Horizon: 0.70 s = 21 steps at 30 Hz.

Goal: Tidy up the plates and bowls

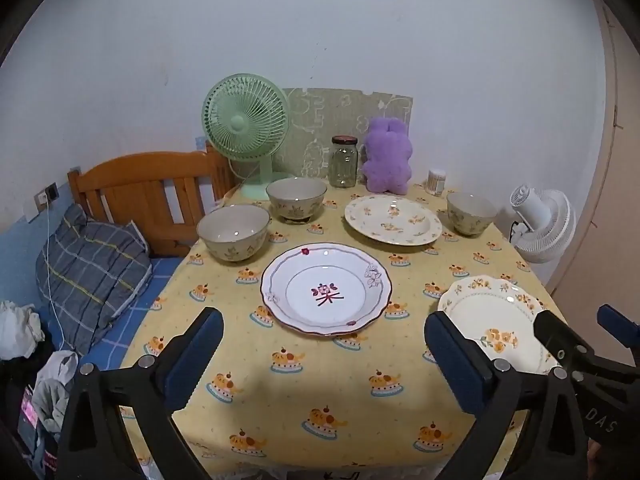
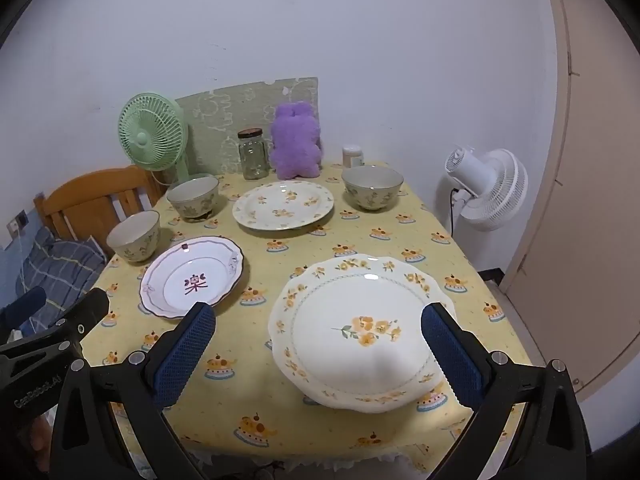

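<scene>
six pieces of crockery sit spread over the yellow tablecloth [image 1: 280, 380], none stacked yet, so the step in hand looks like the first pickup. largest are the three plates: the scalloped yellow-flower plate [image 2: 360, 332] at the near right, the pink-rimmed plate [image 1: 326, 290] near the middle, and the round floral plate [image 1: 394, 220] farther back. smaller are three floral bowls: the near-left bowl [image 1: 233, 232], the back-left bowl [image 1: 296, 200] and the right bowl [image 1: 471, 212], all upright and well apart. the left gripper [image 1: 324, 344] hangs with jaws wide and empty just short of the pink-rimmed plate; the right gripper [image 2: 318, 344] is likewise spread and empty, straddling the near part of the scalloped plate without touching it. to do this well, i would lower one pad under a plate's raised rim and pinch the rim edge-on, lift level, then nest plates largest at the bottom, keeping clear of the glass jar [image 1: 343, 162] behind.
</scene>
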{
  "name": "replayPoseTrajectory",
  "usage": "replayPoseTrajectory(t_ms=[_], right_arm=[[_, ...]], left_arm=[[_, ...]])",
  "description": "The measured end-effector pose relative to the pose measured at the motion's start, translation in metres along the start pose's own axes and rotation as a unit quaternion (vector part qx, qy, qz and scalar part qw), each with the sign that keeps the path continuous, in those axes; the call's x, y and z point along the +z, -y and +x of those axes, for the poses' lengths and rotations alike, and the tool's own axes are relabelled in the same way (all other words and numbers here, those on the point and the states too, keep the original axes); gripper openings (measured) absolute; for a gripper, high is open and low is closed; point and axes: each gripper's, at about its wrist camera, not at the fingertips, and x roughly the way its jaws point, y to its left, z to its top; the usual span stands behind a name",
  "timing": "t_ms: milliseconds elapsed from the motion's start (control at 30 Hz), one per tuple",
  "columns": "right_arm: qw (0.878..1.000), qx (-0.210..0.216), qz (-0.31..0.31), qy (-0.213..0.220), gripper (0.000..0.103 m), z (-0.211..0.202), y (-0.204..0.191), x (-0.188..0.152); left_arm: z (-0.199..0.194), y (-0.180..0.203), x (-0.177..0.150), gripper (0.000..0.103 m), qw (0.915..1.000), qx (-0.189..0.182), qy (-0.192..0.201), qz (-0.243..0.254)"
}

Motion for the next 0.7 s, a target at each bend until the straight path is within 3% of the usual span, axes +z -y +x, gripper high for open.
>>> replayPoseTrajectory(t_ms=[700], right_arm=[[1.000,-0.002,-0.007,0.003,0.103,0.0066,-0.0036,0.0000]], left_arm=[[0.0050,0.0014,0.0029,0.101,1.0000,-0.004,-0.006,0.005]])
